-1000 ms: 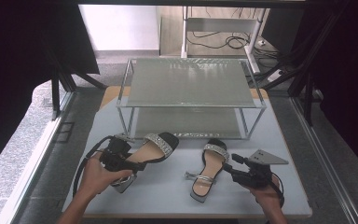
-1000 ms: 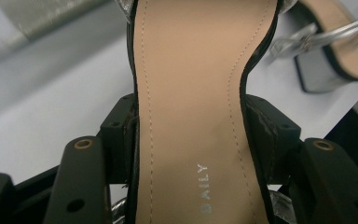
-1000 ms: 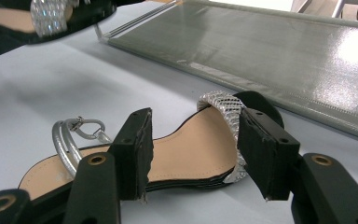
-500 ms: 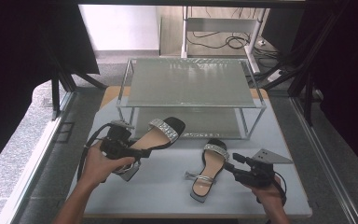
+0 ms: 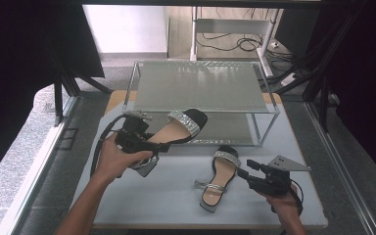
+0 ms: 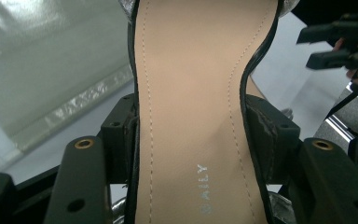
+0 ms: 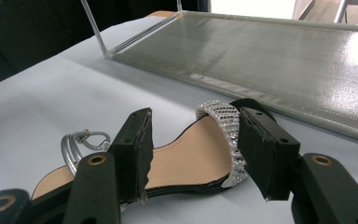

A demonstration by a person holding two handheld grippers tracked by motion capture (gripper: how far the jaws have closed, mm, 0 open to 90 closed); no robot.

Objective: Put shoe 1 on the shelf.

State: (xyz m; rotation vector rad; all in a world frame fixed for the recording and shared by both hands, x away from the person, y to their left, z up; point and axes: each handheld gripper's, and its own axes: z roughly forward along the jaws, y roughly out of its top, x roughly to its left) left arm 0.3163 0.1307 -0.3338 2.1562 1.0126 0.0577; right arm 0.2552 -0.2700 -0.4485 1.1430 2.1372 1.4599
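A black sandal with a tan insole and a glittery toe strap (image 5: 178,128) hangs above the table, its toe toward the rack. My left gripper (image 5: 159,146) is shut on its narrow waist; in the left gripper view both pads (image 6: 121,135) press the edges of the insole (image 6: 191,107). The matching sandal (image 5: 220,177) lies flat on the table, silver ankle strap nearest me. My right gripper (image 5: 244,167) rests just right of it, open. In the right gripper view this sandal (image 7: 191,161) lies beyond the gripper (image 7: 196,156), whose jaws touch nothing.
A two-tier rack with a grey top shelf (image 5: 196,85) stands at the back of the pale table (image 5: 142,200); its lower shelf (image 7: 284,60) sits close behind the lying sandal. The right gripper (image 6: 335,44) shows far off in the left gripper view.
My left gripper has lifted its sandal off the table and carried it up and toward the rack. The right gripper and the other sandal have stayed put.
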